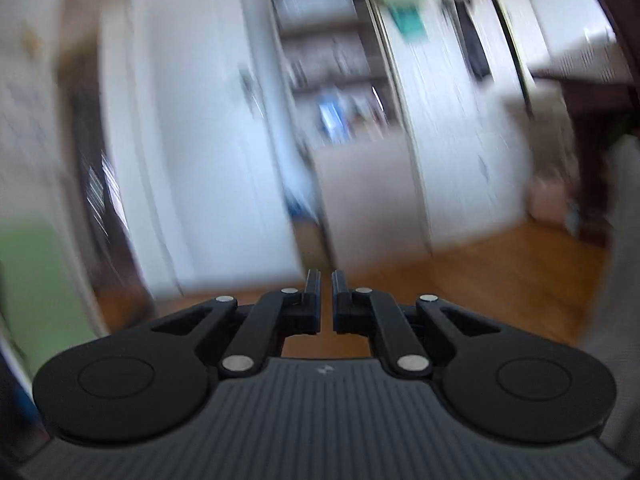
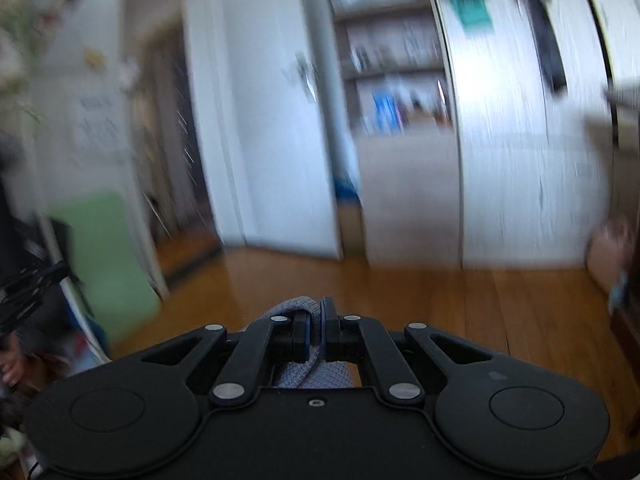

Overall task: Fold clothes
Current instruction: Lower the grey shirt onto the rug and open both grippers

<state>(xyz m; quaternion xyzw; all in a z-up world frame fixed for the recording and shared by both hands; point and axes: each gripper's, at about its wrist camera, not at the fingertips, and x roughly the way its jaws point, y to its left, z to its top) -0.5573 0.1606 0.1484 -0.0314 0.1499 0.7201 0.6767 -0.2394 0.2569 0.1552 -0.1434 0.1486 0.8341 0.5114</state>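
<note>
**Right fingers pinched on grey knit, left fingers closed on nothing visible**

Your right gripper (image 2: 318, 330) has its fingers clamped on a fold of grey knit cloth (image 2: 298, 308); the fabric bulges over the left pad and hangs down between the jaws below. Your left gripper (image 1: 326, 300) shows its fingers drawn nearly together with only a thin slit between them, and no cloth can be seen there.

The cloth looks soft, light and limp, likely to sag and swing from a single pinch. Judging from that, you would do well to take a second hold at an edge or corner, well apart from the first, so it spreads flat.

Beyond both grippers lie a wooden floor (image 2: 400, 292), white doors (image 1: 224, 140) and shelves (image 2: 392, 80), all blurred.
</note>
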